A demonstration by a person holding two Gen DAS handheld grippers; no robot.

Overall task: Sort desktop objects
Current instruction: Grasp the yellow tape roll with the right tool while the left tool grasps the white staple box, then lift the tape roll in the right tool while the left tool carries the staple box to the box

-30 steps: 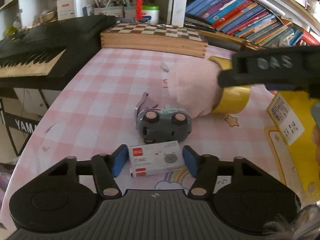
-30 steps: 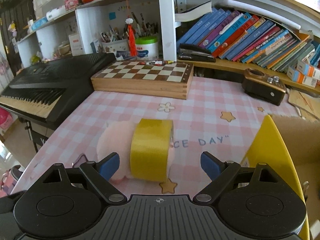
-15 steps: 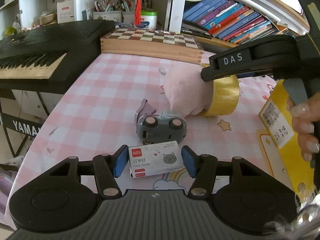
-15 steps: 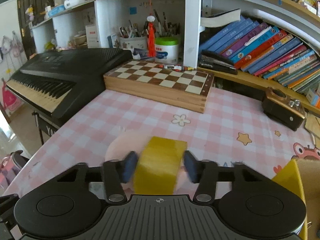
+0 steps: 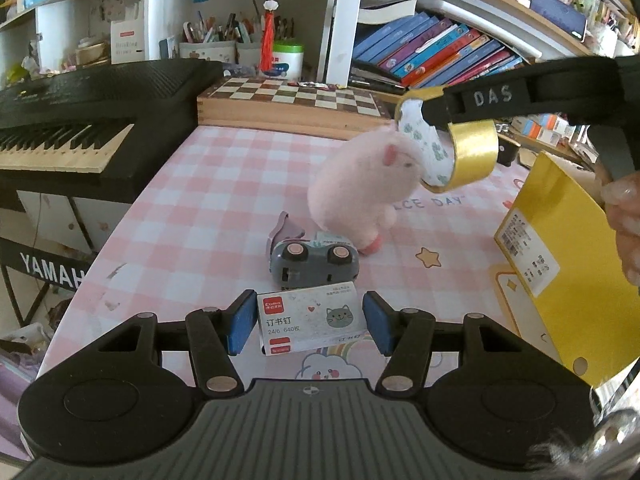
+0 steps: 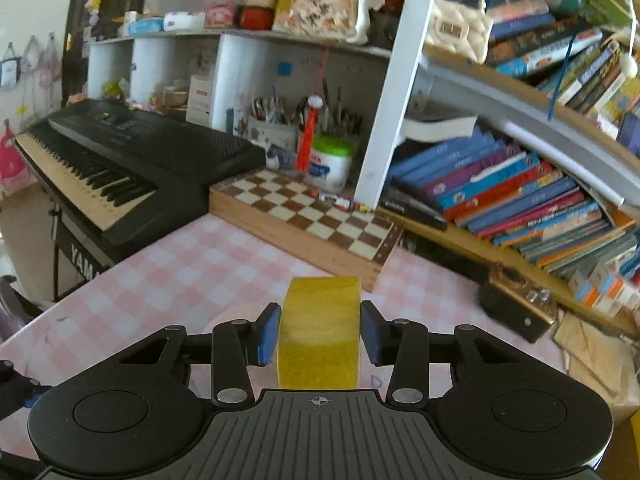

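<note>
- Tape (image 6: pixel 319 330) sat between the blue pads of my right gripper (image 6: pixel 319 332); its jaws had just been closing, and I read them as clamped on the yellow roll's two flat sides.
- From the left wrist view I saw that same roll of tape (image 5: pixel 472 154) held up off the table, tilted, with its patterned inner face showing.
- A pink plush toy (image 5: pixel 360 192) hung against the roll's open side and leaned over, its foot down near the checked tablecloth (image 5: pixel 192 216); I could not tell whether it was caught on the tape or only resting against it.
- My left gripper (image 5: pixel 306 326) stood about half open around a small white box of staples (image 5: pixel 310 322). The pads were just beside the box's ends, and I could not make out firm contact.
- The staple box lay on the tablecloth at the near edge, with a small grey toy car (image 5: pixel 314 264) on its side just behind it, and a pale purple thing partly hidden behind the car.
- A yellow box (image 5: pixel 568 256) stood at the right of the table, and a hand (image 5: pixel 624 216) showed at the frame's right edge above it.
- A wooden chessboard (image 6: pixel 308 216) lay along the back of the table, a black keyboard (image 6: pixel 120 164) to its left, leaning books (image 6: pixel 516 196) on the shelf to its right.
</note>
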